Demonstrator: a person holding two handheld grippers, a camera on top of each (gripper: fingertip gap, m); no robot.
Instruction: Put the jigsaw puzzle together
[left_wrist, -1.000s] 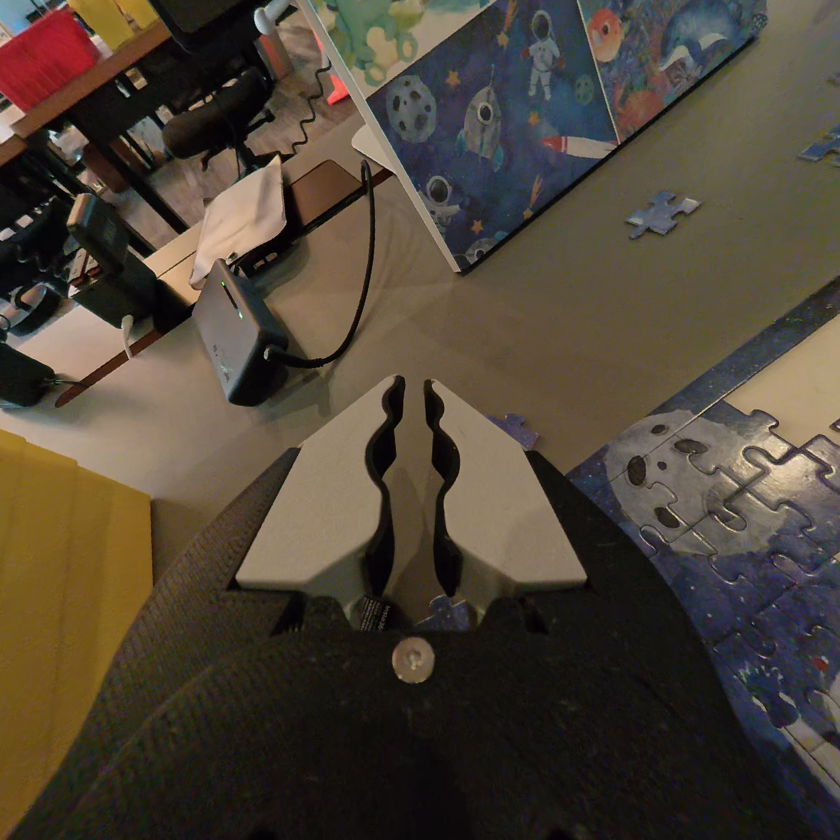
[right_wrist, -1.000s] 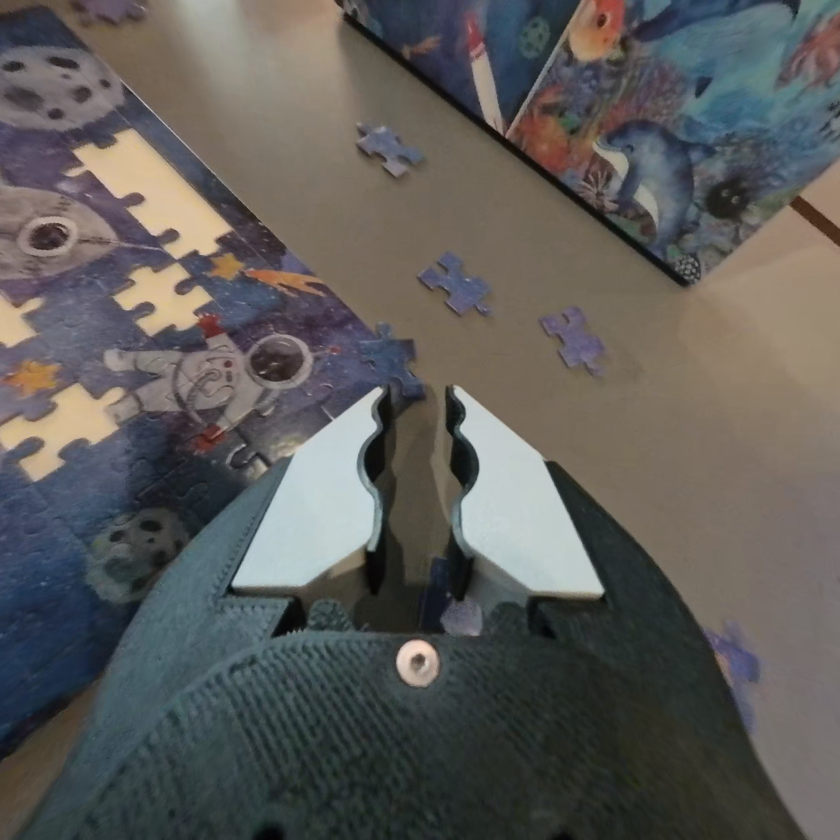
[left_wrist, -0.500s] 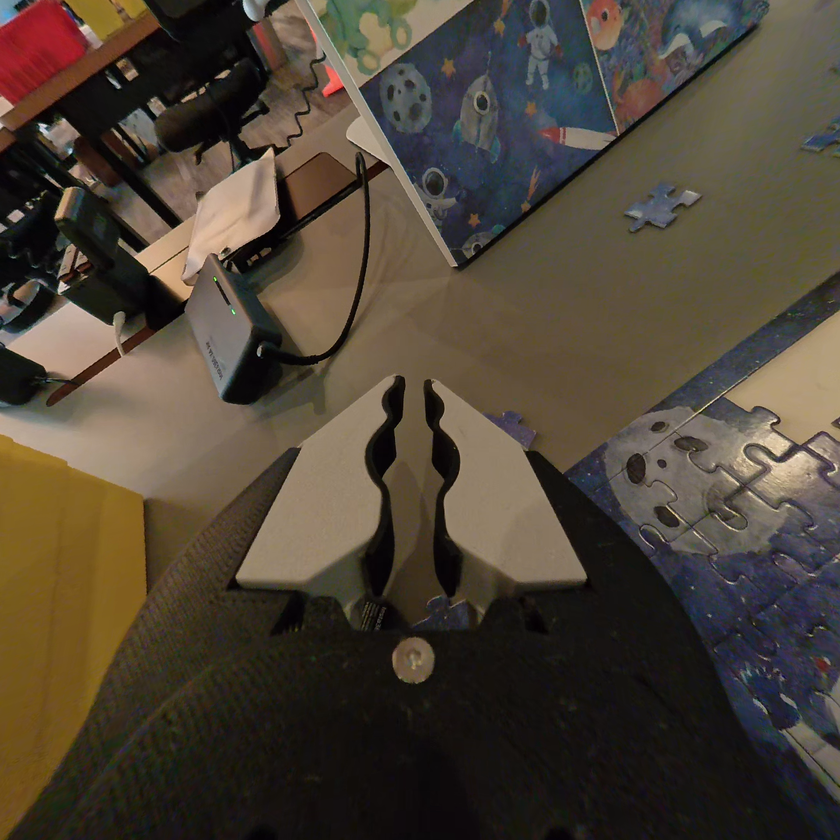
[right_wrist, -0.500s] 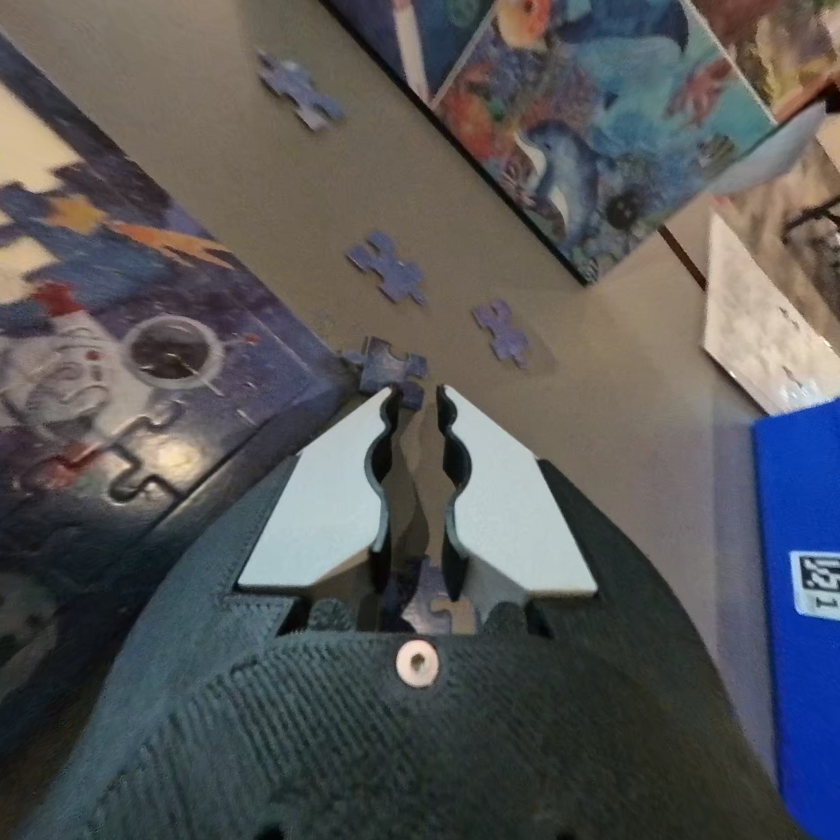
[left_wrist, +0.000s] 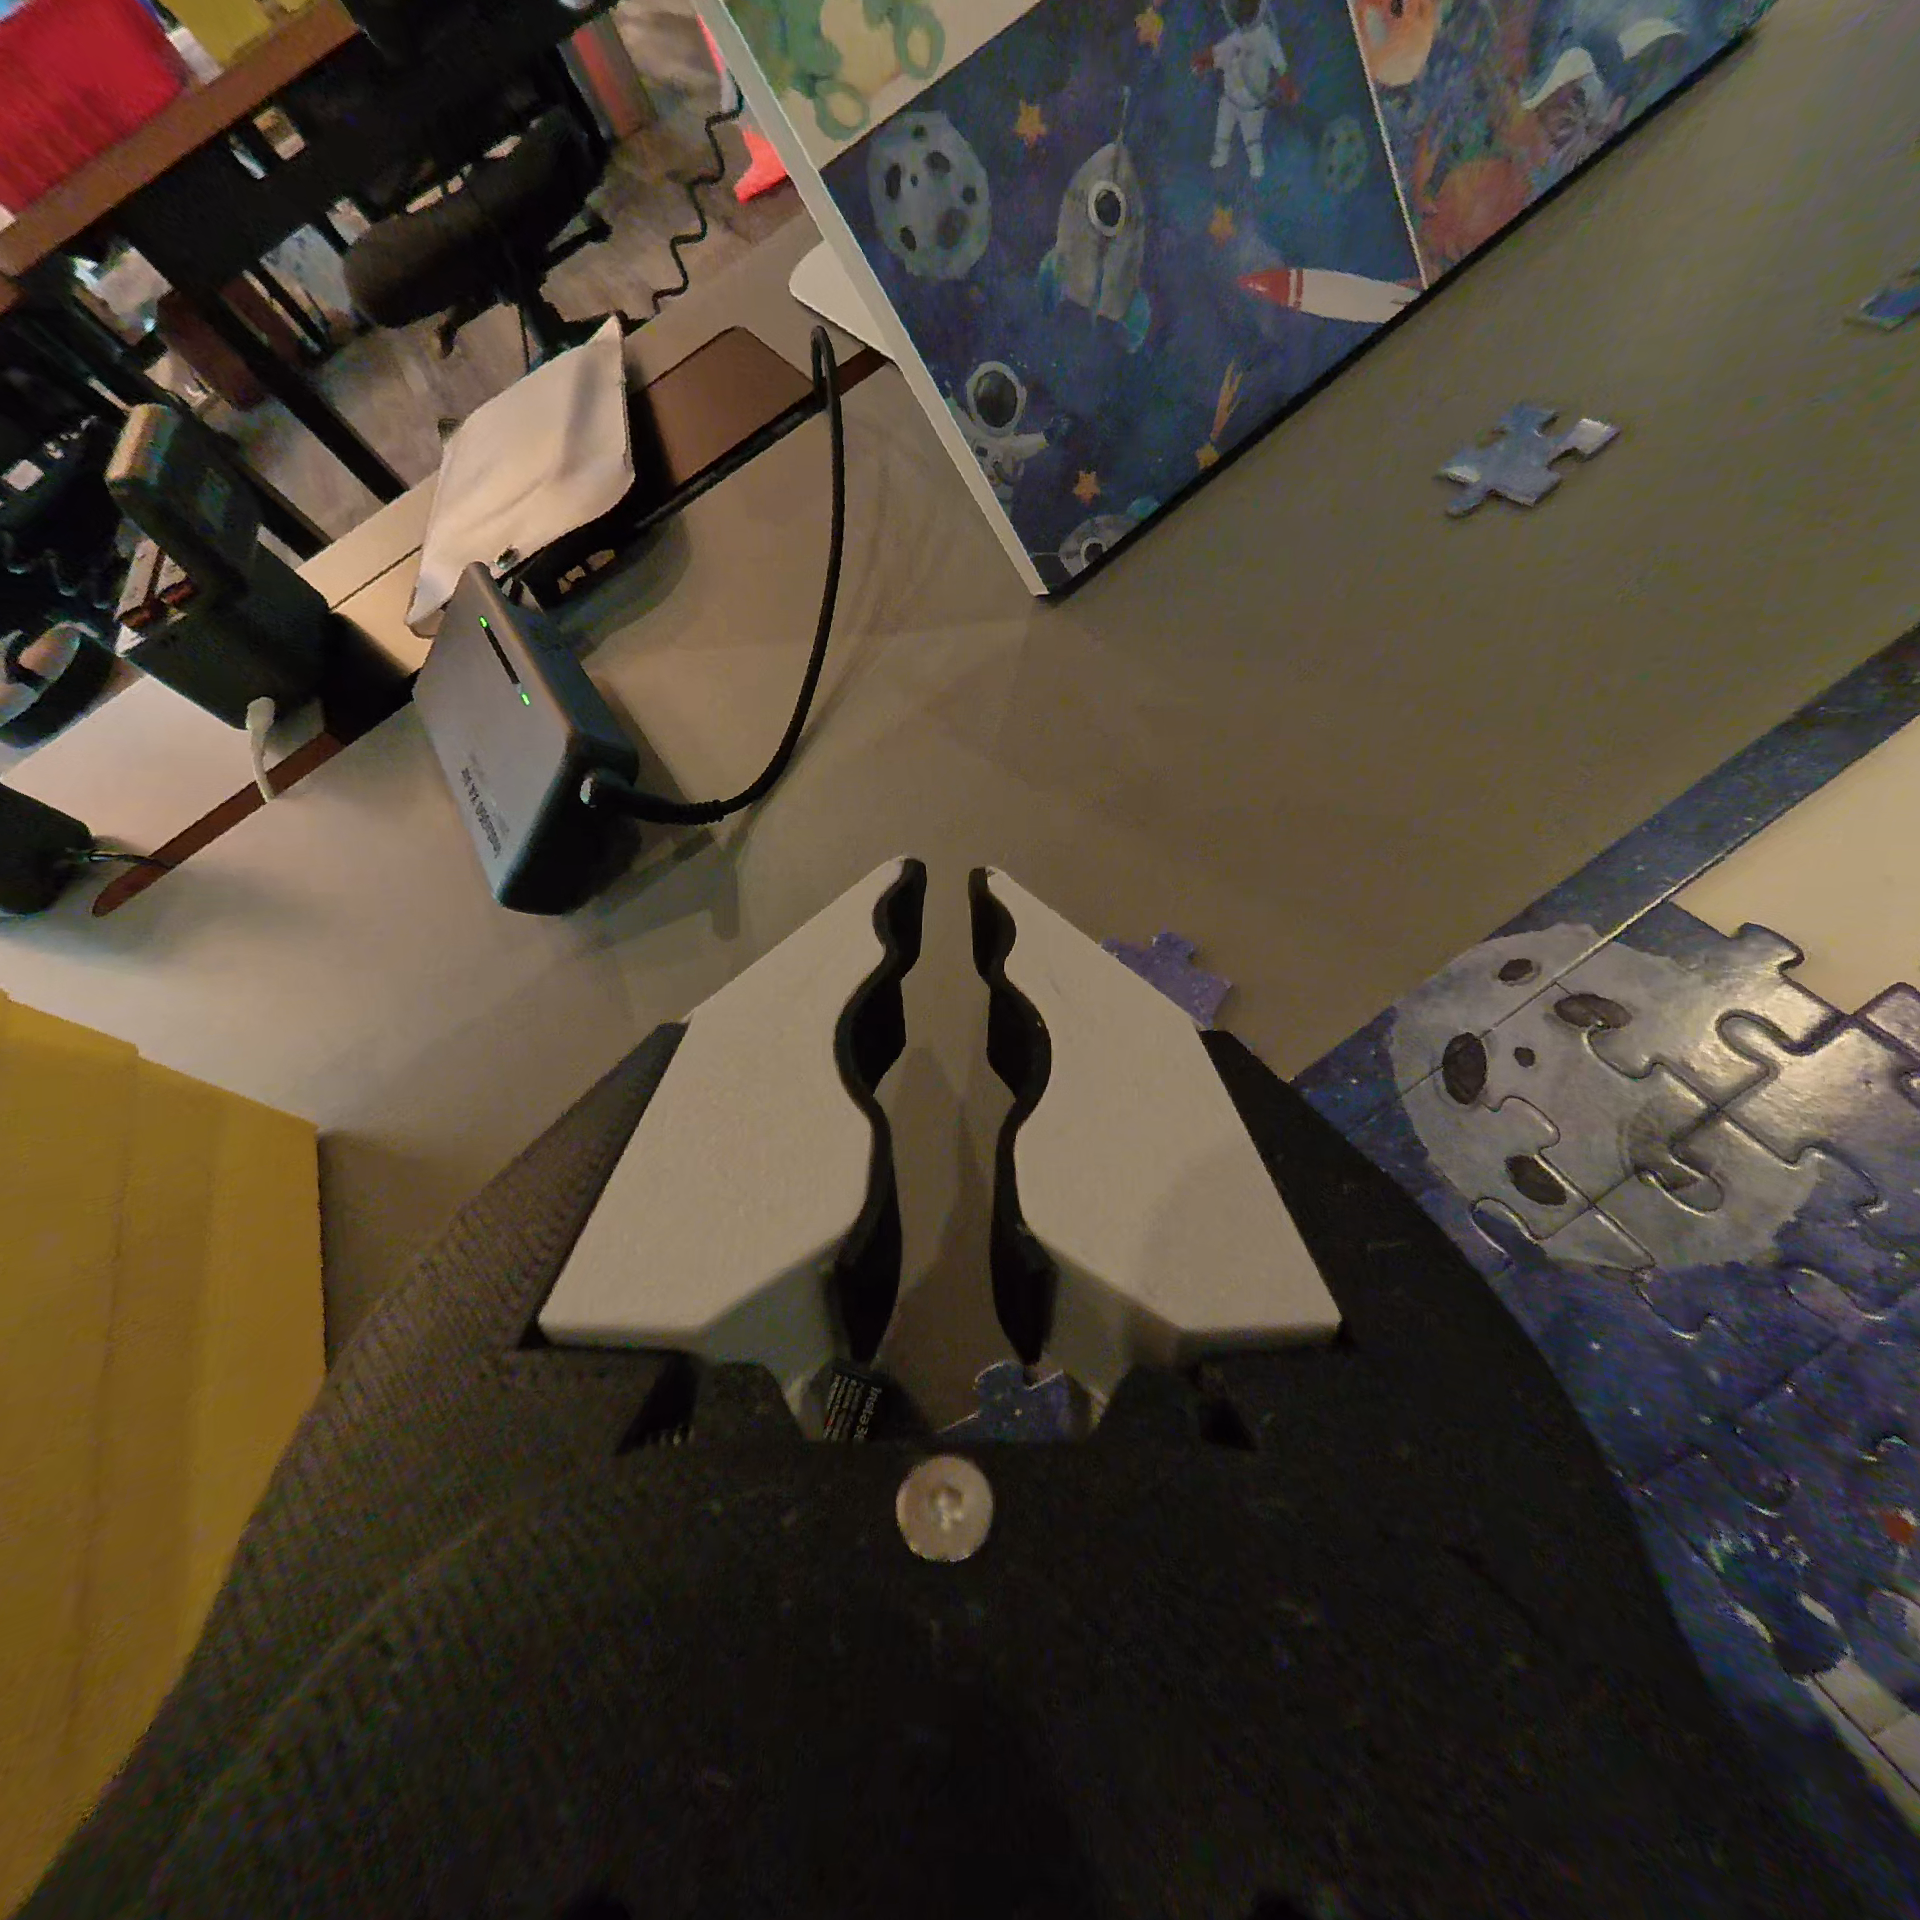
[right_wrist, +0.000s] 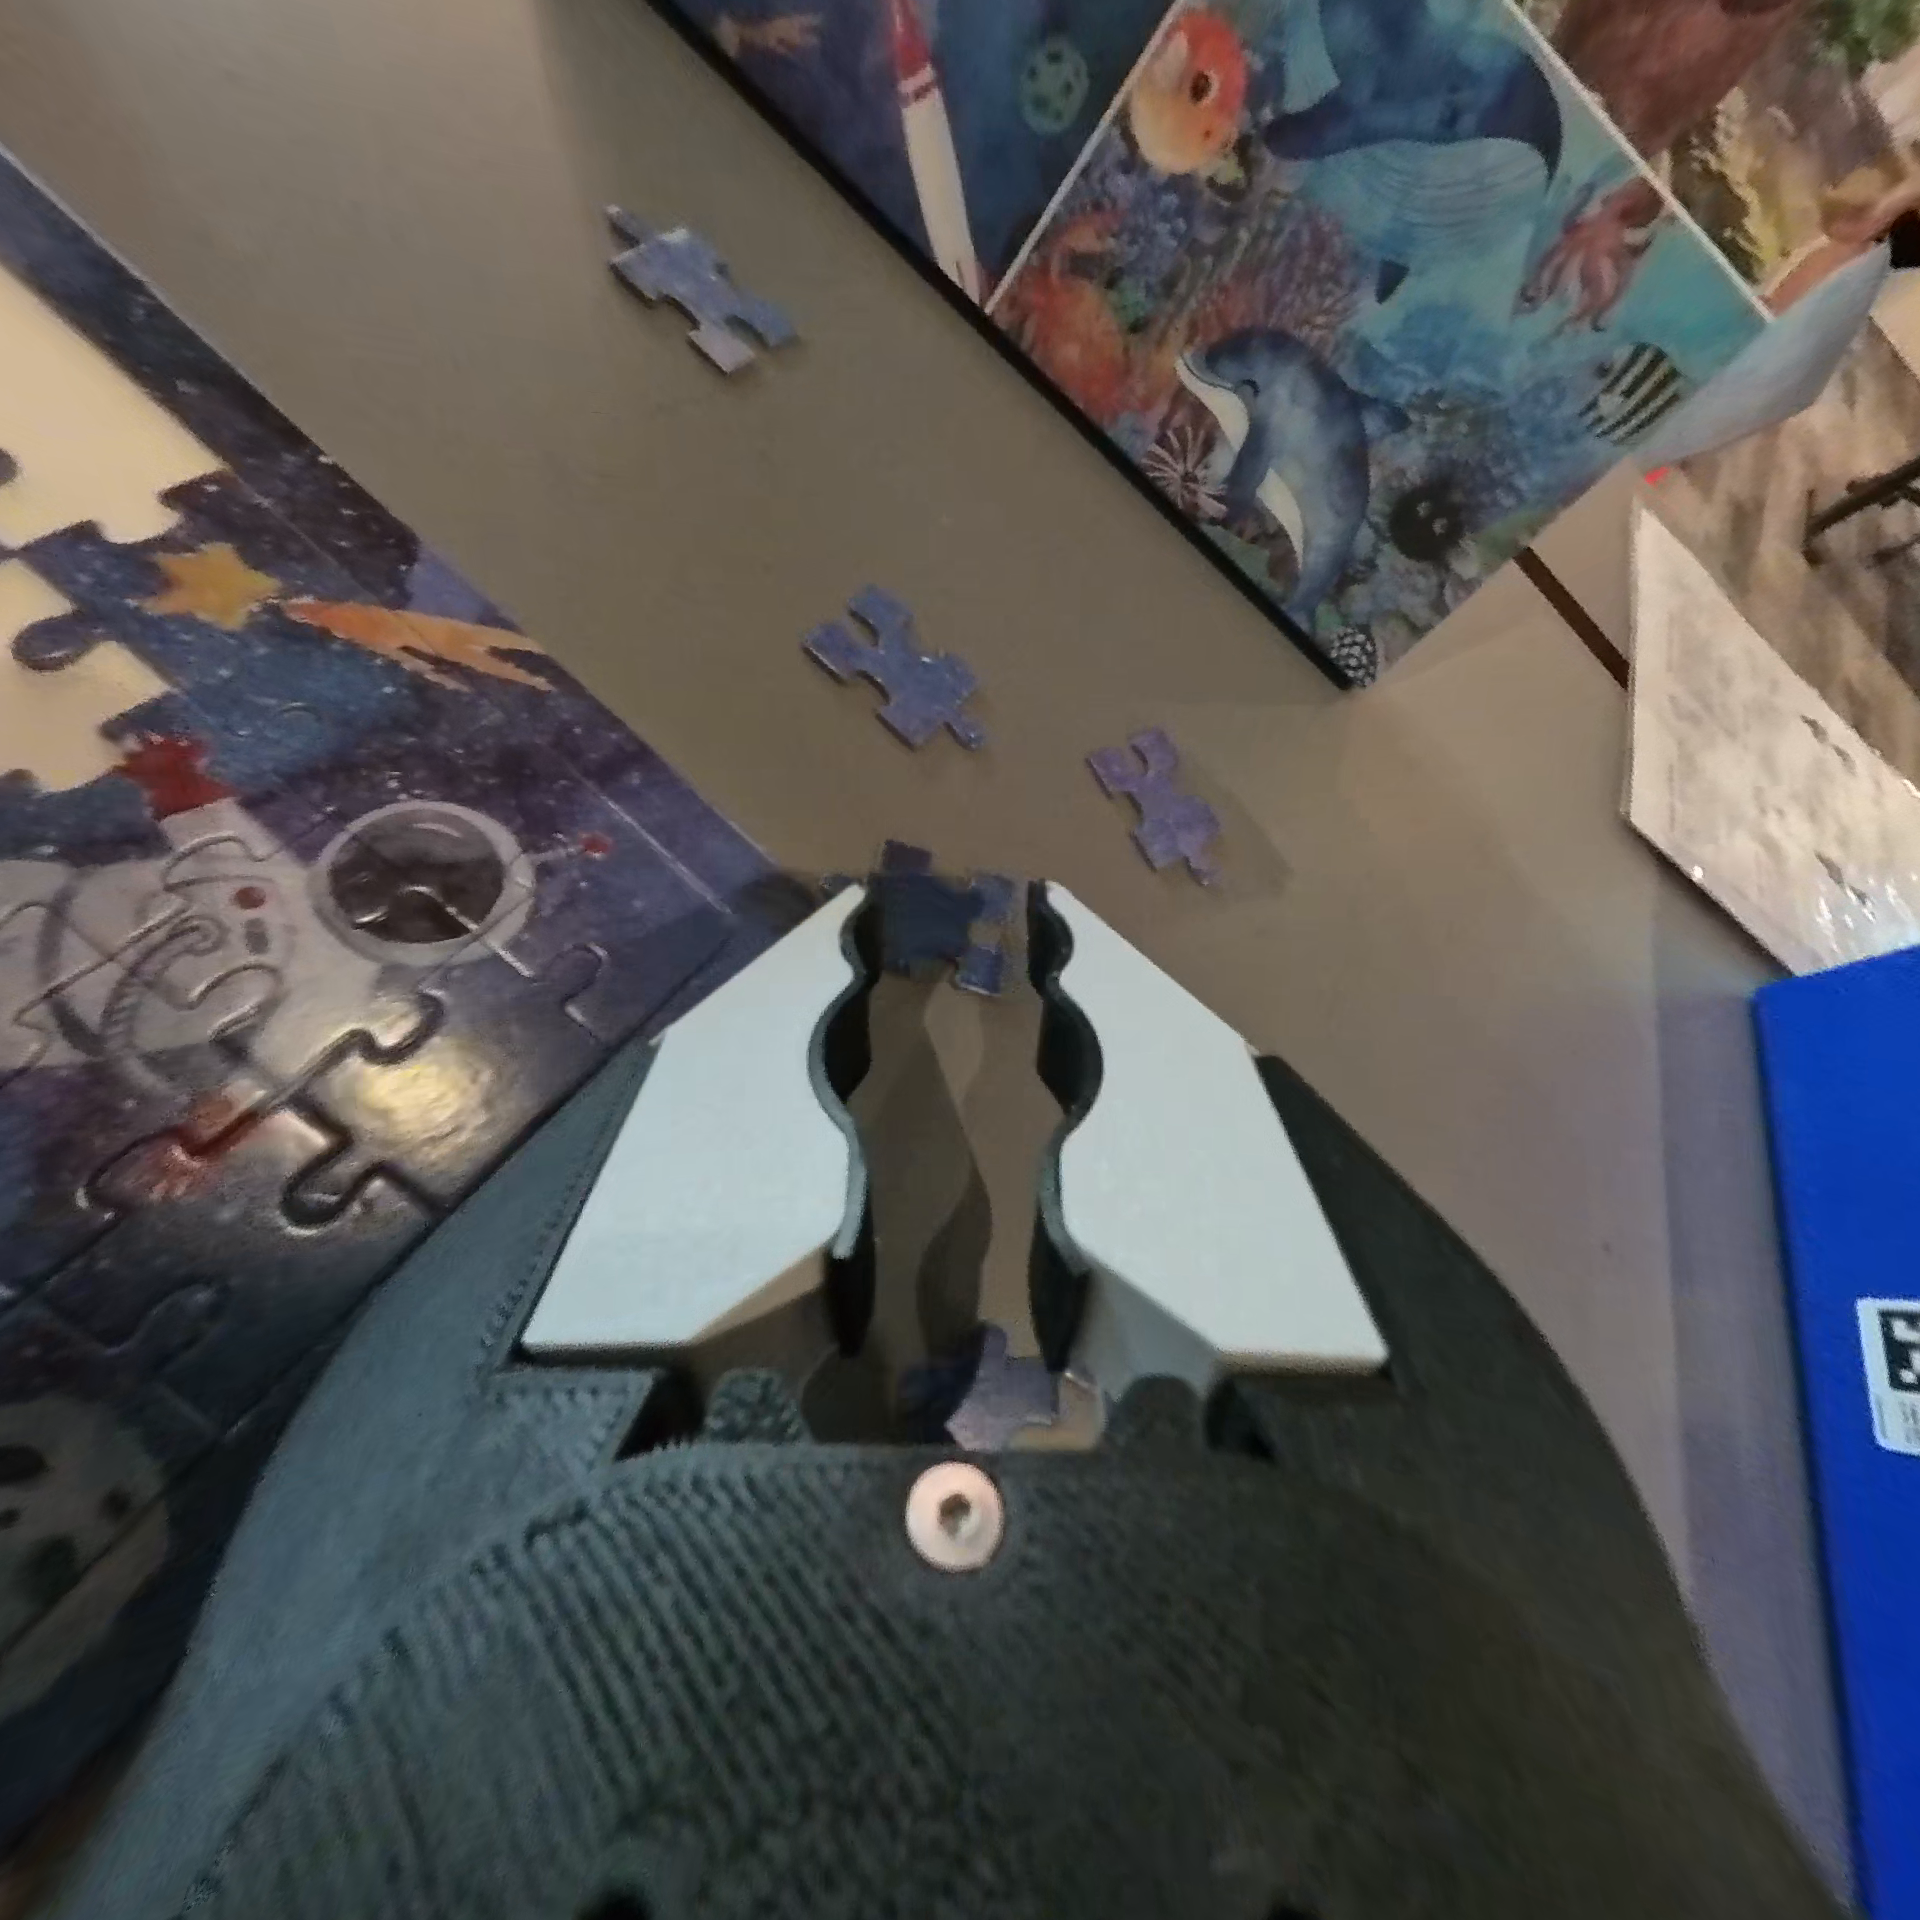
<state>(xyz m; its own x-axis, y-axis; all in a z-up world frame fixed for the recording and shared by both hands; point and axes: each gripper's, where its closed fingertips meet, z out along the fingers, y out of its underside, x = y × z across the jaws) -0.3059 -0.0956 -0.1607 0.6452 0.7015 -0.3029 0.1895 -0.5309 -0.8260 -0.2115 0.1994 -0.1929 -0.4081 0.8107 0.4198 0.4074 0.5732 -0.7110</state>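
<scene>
Our jigsaw puzzle (right_wrist: 312, 883), at the left of the right wrist view, is mostly joined, though pale gaps remain at upper left. Our right tongs (right_wrist: 951, 914) are parted around a dark loose piece (right_wrist: 920, 920) at their tips, on the worktop (right_wrist: 520, 364). Three more pieces wait above. Our left tongs (left_wrist: 948, 883) hang nearly closed, empty.

bare table (right_wrist: 582, 436), 3 loose pieces (right_wrist: 896, 670) ahead
</scene>
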